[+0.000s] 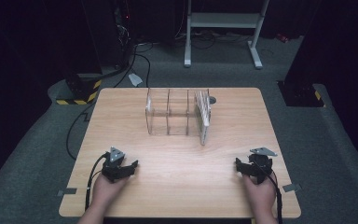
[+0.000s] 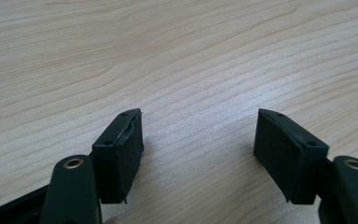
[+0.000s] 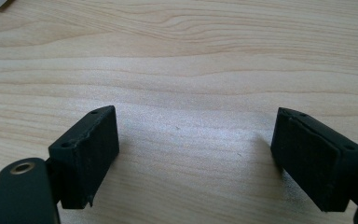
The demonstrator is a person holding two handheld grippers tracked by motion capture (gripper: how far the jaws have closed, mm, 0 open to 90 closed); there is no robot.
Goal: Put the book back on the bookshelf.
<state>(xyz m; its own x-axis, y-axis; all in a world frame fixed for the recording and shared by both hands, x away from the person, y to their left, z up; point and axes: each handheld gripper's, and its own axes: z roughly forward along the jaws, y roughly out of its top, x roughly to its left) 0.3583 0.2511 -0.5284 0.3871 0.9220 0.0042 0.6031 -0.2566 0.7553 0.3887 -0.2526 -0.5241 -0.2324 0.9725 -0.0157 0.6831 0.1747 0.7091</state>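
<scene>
Both grippers, left (image 1: 121, 169) and right (image 1: 251, 167), rest empty with jaws spread on the wooden table (image 1: 177, 186), apparently parked well short of the clear divided rack (image 1: 177, 114).

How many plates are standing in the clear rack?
1: a plate stands on edge in the rightmost slot of the clear rack. It might be a tight stack, and the glare may hide others.

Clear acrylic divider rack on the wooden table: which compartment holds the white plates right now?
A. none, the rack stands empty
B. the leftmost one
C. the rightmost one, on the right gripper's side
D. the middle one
C: in the high view the white plates stand on edge at the right end of the clear acrylic divider rack, while its left and middle compartments show nothing inside.
</scene>
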